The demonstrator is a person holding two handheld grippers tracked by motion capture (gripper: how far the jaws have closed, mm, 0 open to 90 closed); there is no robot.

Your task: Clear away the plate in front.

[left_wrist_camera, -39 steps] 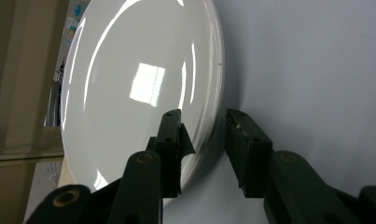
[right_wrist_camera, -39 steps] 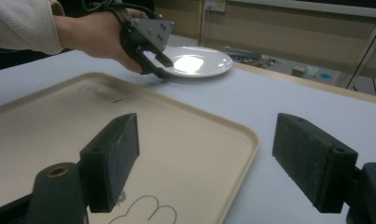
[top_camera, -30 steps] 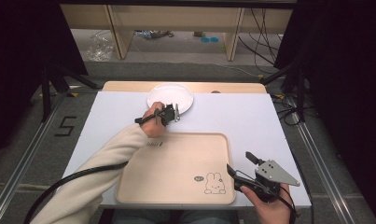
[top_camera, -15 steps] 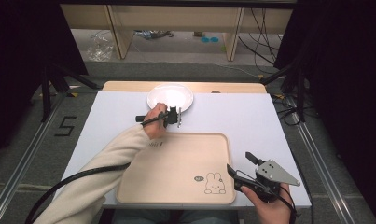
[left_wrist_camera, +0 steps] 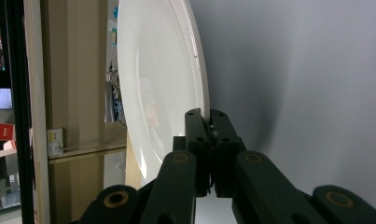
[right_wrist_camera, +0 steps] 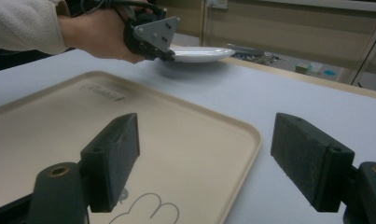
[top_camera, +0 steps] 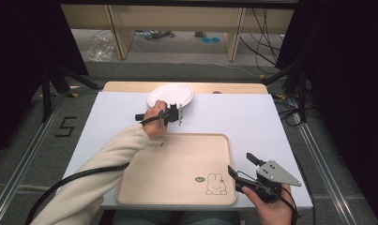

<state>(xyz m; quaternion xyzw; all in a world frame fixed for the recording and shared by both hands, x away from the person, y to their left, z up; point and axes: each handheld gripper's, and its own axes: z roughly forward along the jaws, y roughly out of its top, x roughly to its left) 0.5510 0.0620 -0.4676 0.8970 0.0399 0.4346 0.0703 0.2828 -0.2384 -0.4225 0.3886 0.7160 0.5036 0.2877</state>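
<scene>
At the near right edge of the tabletop (top_camera: 252,117), the right tongs (top_camera: 240,165) are held in a hand, their jaws spread wide with nothing between them. They are aimed across the near right corner of a beige tray (top_camera: 177,173), where a rabbit drawing (top_camera: 215,184) is printed. The tray lies flat at the near middle of the tabletop. Beyond the tray's far left corner, the left tongs (top_camera: 179,115) are held by a hand in a cream sleeve (top_camera: 102,168). Their jaws are pinched narrow on the near rim of a white plate (top_camera: 170,95), as is seen in the left gripper view, where the rim (left_wrist_camera: 202,93) is clamped between the tips. The plate is found at the far edge of the tabletop, left of centre, and appears slightly lifted at the gripped side in the right gripper view (right_wrist_camera: 199,53).
</scene>
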